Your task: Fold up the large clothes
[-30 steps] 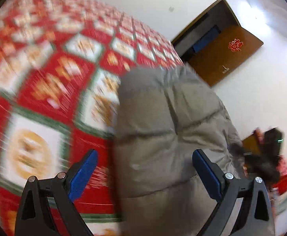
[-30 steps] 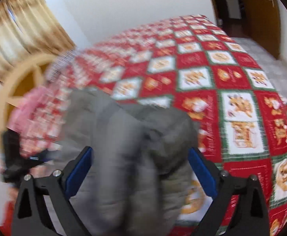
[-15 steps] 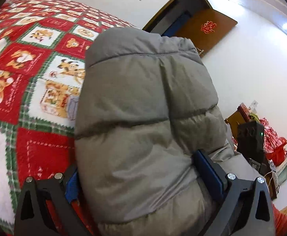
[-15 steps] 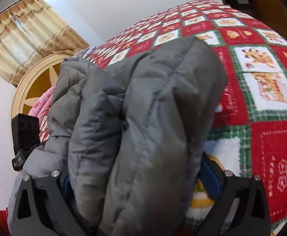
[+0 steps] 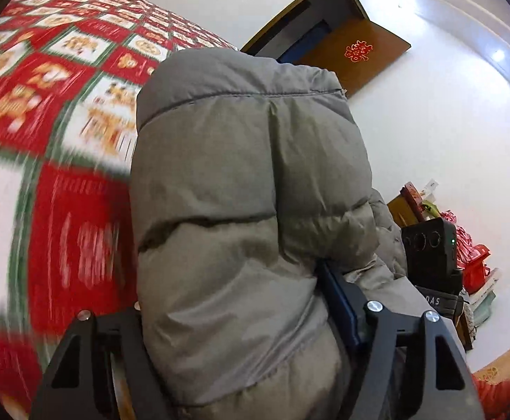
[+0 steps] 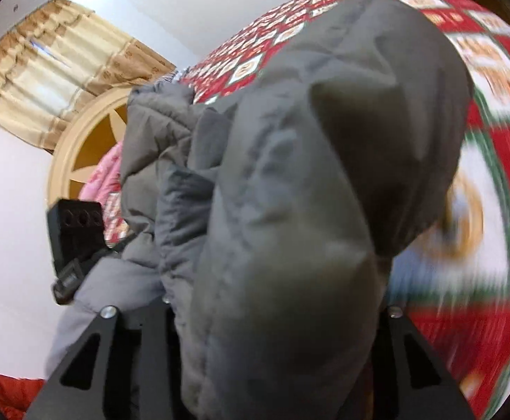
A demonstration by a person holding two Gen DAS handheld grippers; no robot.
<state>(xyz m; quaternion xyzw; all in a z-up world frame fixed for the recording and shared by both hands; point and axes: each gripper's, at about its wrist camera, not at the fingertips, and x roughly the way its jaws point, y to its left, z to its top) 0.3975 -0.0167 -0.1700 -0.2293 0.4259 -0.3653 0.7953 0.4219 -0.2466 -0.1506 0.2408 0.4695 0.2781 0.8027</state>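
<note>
Both tongs grip one bulky grey quilted puffer jacket [image 5: 248, 210], and both have just been closing on it. On the left gripper [image 5: 234, 301] the padding bulges up between the jaws and over them, and its blue pad [image 5: 339, 301] on the right side presses into the fabric. On the right gripper [image 6: 272, 311] the pads are hidden under the jacket [image 6: 290, 175], which is bunched tightly between the black fingers. Ahead of both tongs and beneath the jacket spreads a red, white and green patchwork bedspread [image 5: 62, 122], open and flat out to its far edge. Beyond that edge stands a brown wooden door [image 5: 353, 56]. Left of the right gripper are beige curtains [image 6: 55, 66] and a round wooden headboard [image 6: 80, 147].
</note>
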